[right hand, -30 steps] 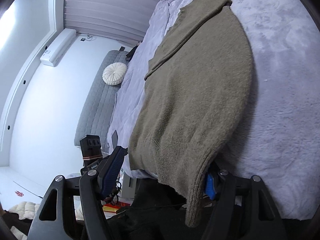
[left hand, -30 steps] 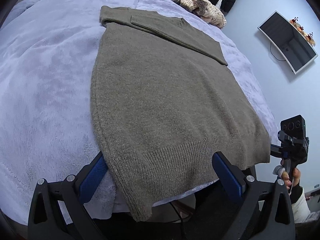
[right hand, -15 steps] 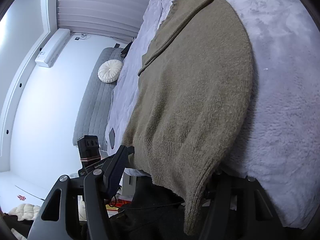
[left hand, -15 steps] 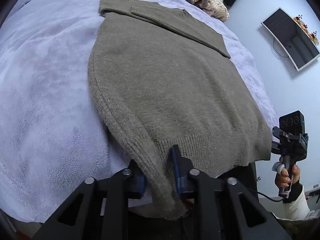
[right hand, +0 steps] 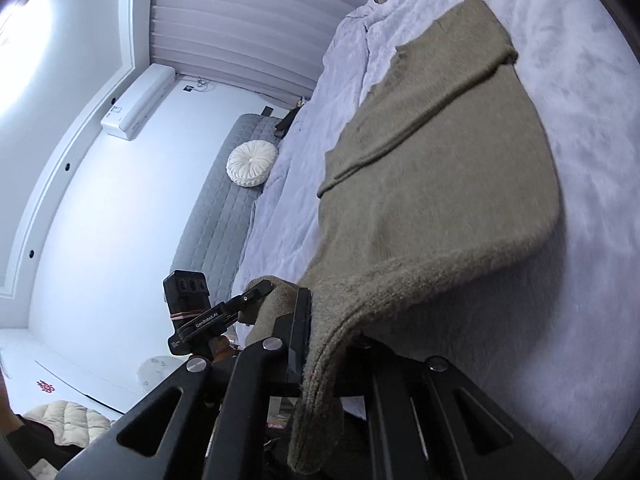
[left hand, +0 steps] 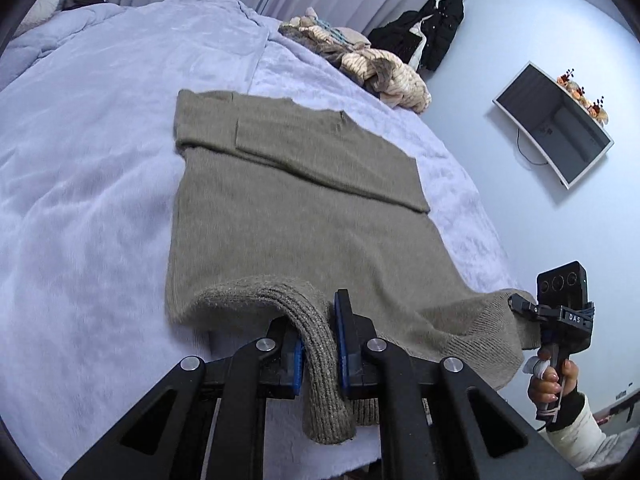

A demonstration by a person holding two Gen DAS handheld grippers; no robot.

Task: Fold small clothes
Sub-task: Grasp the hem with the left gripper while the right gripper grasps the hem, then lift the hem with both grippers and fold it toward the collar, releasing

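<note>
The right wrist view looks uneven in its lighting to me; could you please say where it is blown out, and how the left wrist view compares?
Right wrist view: glare whitens the upper-left wall, while the sweater stays evenly lit and sharp. Left wrist view: soft, even light, no glare; fisheye curves the wall screen and darkens the corners.

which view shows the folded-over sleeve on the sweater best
The left wrist view: the folded sleeve lies across the olive sweater in full, cuff edge visible. The right wrist view shows that sleeve too, but slanted and foreshortened toward the far end of the bed.
</note>
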